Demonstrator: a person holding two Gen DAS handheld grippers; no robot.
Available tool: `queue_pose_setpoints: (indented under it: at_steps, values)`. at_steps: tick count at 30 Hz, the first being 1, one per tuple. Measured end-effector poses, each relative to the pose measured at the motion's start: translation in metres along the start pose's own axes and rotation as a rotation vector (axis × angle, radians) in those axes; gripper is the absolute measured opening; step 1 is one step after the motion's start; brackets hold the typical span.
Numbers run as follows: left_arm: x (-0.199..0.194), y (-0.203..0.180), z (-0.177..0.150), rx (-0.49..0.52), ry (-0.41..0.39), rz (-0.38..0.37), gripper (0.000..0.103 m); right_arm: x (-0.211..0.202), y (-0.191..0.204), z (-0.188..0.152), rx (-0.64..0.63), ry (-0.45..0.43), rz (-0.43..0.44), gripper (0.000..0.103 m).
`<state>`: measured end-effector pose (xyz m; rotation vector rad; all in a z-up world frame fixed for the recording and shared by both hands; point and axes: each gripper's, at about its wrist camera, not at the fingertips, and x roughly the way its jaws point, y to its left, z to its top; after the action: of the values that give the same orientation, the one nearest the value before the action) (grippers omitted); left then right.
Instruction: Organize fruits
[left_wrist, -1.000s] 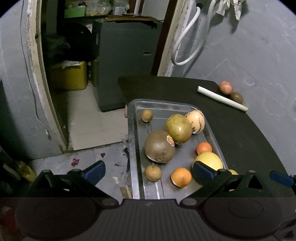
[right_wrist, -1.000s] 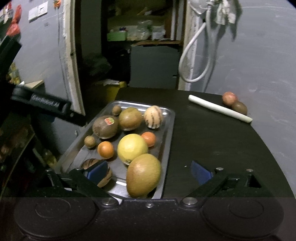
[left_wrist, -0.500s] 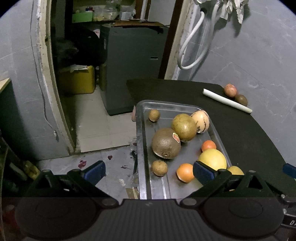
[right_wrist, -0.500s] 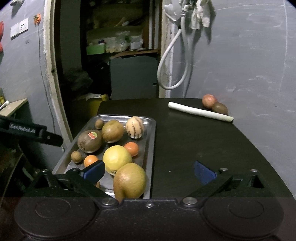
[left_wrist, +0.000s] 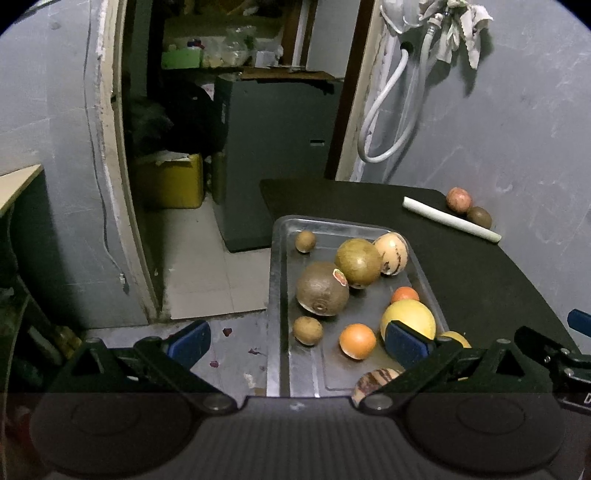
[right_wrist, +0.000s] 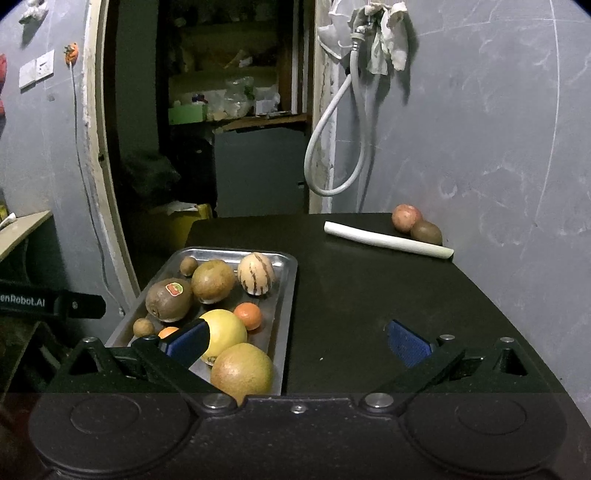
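Most of the fruit lies in the tray (right_wrist: 284, 317) at the left edge of the desk (right_wrist: 369, 314), while two stray fruits, a reddish one (right_wrist: 406, 218) and a brown one (right_wrist: 426, 232), sit far right of the tray, against the wall behind a white stick (right_wrist: 388, 243) that runs slantwise across the desk. The right gripper (right_wrist: 295, 341), jaws wide and holding nothing, hangs over the tray's near right corner and the bare desk. It is likely the nearer one for the strays, since the left gripper (left_wrist: 295, 338), also wide and empty, straddles the tray's left rim, so any reach must pass over or round the stick.
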<state>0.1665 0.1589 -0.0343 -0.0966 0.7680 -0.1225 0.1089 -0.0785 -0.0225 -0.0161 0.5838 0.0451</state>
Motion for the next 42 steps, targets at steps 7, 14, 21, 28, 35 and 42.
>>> queue_pose_setpoints:
  at_steps: [7,14,21,28,35,42]
  values:
    - [-0.023,-0.014,-0.015,-0.044,-0.04,0.038,0.102,-0.014,-0.019,-0.006,0.006,-0.021,0.053,0.102]
    - [-0.044,-0.04,-0.032,-0.064,-0.033,0.086,0.102,-0.033,-0.045,-0.01,0.015,-0.031,0.121,0.102]
    - [-0.069,-0.065,-0.048,-0.091,-0.062,0.103,0.102,-0.054,-0.069,-0.013,0.018,-0.061,0.174,0.102]
    - [-0.09,-0.09,-0.068,-0.126,-0.088,0.118,0.102,-0.075,-0.093,-0.021,0.012,-0.092,0.206,0.102]
    - [-0.108,-0.114,-0.088,-0.117,-0.106,0.123,0.102,-0.088,-0.114,-0.03,0.021,-0.09,0.236,0.102]
    - [-0.123,-0.134,-0.106,-0.12,-0.123,0.14,0.102,-0.101,-0.127,-0.042,0.006,-0.093,0.278,0.102]
